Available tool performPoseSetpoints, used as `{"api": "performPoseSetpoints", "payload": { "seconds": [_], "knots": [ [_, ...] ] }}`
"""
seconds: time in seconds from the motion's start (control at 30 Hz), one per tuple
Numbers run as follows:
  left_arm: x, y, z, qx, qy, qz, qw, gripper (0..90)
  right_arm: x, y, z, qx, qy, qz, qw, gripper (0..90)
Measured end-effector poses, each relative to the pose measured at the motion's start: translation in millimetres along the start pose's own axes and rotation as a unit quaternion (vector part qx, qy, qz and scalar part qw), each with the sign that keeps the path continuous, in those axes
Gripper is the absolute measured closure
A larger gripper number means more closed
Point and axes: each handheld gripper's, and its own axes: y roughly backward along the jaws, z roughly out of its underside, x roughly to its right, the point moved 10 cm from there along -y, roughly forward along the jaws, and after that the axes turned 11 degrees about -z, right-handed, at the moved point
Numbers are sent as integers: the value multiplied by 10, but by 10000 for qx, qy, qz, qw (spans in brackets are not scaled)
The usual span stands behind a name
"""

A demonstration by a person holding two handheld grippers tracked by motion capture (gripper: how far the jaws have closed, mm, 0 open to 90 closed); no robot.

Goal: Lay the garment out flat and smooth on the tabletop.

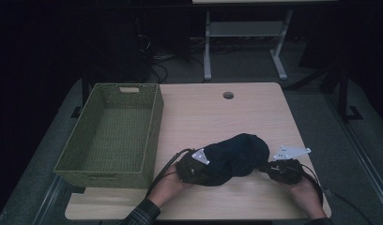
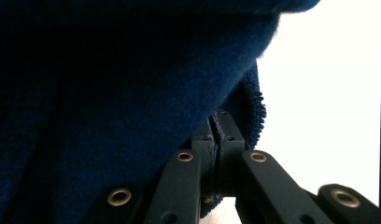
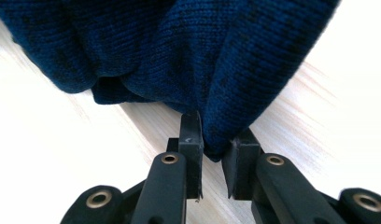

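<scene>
Cloth [image 1: 236, 158] bunched between left tongs [image 1: 195, 165] and right tongs [image 1: 268, 168], gripped by both.

Dark blue knitted cloth [image 3: 179, 51] (fuzzy at its edge), pale matt wood-grain table [image 1: 218, 112], woven olive basket [image 1: 112, 133].

Wooden table [image 1: 213, 117]: green basket [image 1: 114, 133], dark knitwear [image 1: 236, 159].

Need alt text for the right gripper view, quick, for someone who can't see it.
The right gripper's two black fingers pinch a fold of dark blue knitted cloth, which bunches across the top of the view above a pale wooden table.
</scene>
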Motion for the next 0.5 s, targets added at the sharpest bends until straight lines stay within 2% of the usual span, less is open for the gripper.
{"api": "performPoseSetpoints", "payload": {
  "seconds": [0.17, 0.5],
  "knots": [
    [1, 0, -1, -5, -23, -13, 10000, 885, -53, 65, -67, 42, -19, -146, 9999, 788],
    [7, 1, -1, -22, -50, -36, 10000, 886, -99, 171, -282, 121, -56, -184, 9997, 794]
  ]
}}
